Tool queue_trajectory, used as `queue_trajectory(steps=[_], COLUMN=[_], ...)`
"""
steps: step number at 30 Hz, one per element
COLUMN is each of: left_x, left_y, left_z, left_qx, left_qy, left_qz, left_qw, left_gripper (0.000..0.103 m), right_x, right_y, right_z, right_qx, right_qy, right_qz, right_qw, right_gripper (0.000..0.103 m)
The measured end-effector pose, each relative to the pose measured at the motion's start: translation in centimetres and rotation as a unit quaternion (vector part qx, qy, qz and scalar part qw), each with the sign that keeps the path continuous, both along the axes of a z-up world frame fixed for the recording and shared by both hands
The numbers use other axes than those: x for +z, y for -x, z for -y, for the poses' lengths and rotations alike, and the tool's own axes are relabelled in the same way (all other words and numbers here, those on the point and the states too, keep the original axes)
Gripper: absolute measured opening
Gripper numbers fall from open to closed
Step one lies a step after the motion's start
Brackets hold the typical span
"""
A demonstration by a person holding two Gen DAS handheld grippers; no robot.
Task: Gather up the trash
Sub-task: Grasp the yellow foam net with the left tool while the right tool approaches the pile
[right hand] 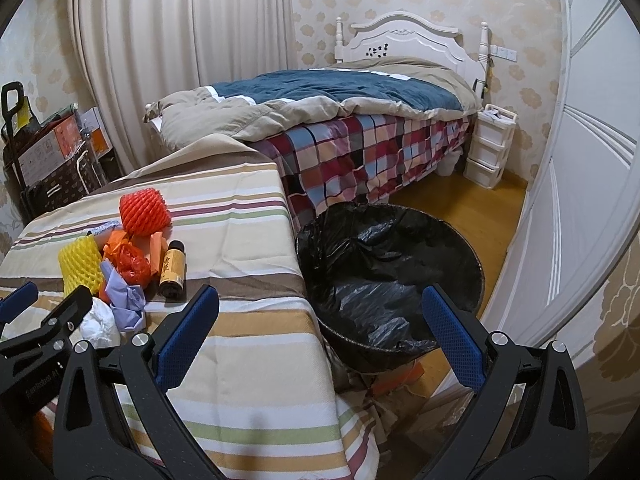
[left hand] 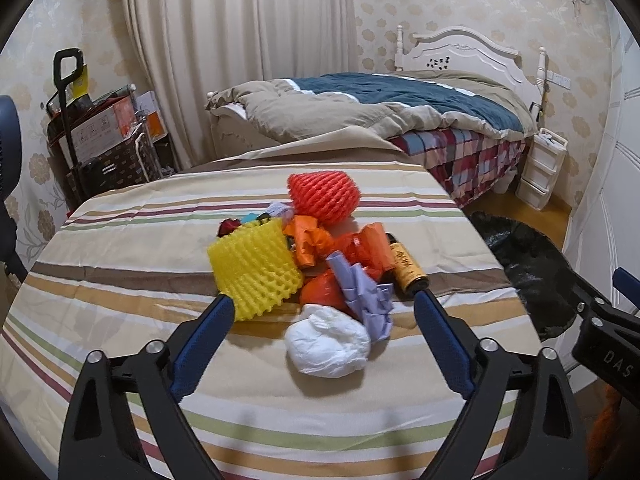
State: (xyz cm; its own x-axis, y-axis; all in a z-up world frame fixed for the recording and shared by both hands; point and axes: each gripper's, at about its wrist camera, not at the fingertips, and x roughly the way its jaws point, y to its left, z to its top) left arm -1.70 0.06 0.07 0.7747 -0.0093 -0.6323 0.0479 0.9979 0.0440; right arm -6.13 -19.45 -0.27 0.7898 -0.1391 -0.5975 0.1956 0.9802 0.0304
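A pile of trash lies on the striped tablecloth (left hand: 120, 264): a yellow foam net (left hand: 254, 272), an orange foam net (left hand: 324, 196), orange plastic scraps (left hand: 316, 244), crumpled purple paper (left hand: 368, 300), a white tissue wad (left hand: 326, 344) and a brown bottle (left hand: 406, 266) on its side. My left gripper (left hand: 324, 304) is open and empty, its jaws either side of the pile's near end. My right gripper (right hand: 318, 300) is open and empty, over the table's right edge beside the black-lined trash bin (right hand: 384, 280). The pile also shows in the right wrist view (right hand: 124, 268).
A bed (right hand: 340, 120) with a plaid cover stands behind the table. White drawers (right hand: 486, 148) are by the headboard. Boxes and a trolley (left hand: 100, 132) stand at far left. A white wardrobe (right hand: 580, 160) runs along the right. Wooden floor shows beyond the bin.
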Motion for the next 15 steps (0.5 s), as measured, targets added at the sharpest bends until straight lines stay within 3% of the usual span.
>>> queue_trajectory(steps=[4, 7, 15], left_x=[-0.2, -0.3, -0.9], left_y=[0.0, 0.0, -0.8], left_z=[-1.4, -3.0, -6.4], left_qx=[0.009, 0.018, 0.05], left_qy=[0.001, 0.002, 0.018], left_qz=[-0.01, -0.017, -0.036], left_qw=[0.9999, 0.9997, 0.998], left_gripper=[0.082, 0.077, 0.077], right_x=[0.0, 0.1, 0.0], right_y=[0.0, -0.5, -1.8], right_z=[-0.3, -0.5, -2.4], right_qx=[0.004, 0.008, 0.034], right_qy=[-0.004, -0.004, -0.01], right_qz=[-0.004, -0.01, -0.031], right_qw=[1.0, 1.0, 0.999], right_gripper=[0.097, 0.081, 0.08])
